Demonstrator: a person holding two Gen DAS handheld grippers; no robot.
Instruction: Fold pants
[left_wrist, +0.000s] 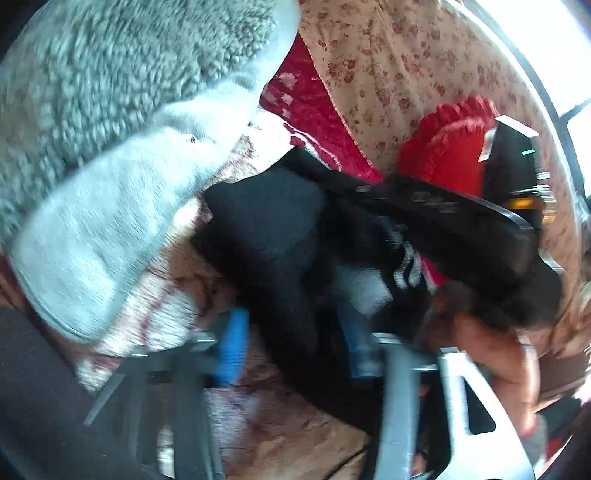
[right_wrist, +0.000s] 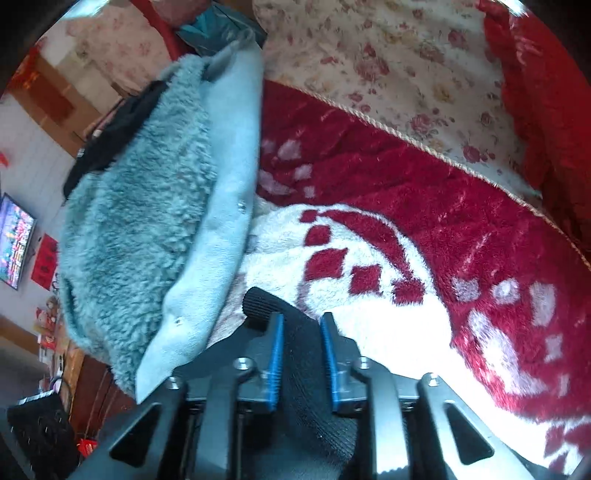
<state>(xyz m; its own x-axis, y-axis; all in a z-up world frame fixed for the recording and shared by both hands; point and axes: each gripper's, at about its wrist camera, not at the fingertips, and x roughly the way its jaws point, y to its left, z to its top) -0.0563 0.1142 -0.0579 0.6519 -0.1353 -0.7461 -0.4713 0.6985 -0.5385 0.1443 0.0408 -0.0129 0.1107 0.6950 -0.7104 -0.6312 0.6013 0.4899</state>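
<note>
Red blanket (right_wrist: 424, 206) under black pants (right_wrist: 303, 369); both hand-held grippers (right_wrist: 302, 354) (left_wrist: 295, 347) pinch them, left blurred.

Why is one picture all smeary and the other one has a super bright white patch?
Left wrist view: motion blur smears the black pants and the left gripper. Right wrist view: sharper, but light washes out the white part of the red blanket. Both fisheye views bend edges.

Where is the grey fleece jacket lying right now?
In the right wrist view the grey fleece jacket lies left of the right gripper, on the red and white blanket, beside the black pants the gripper pinches.
</note>
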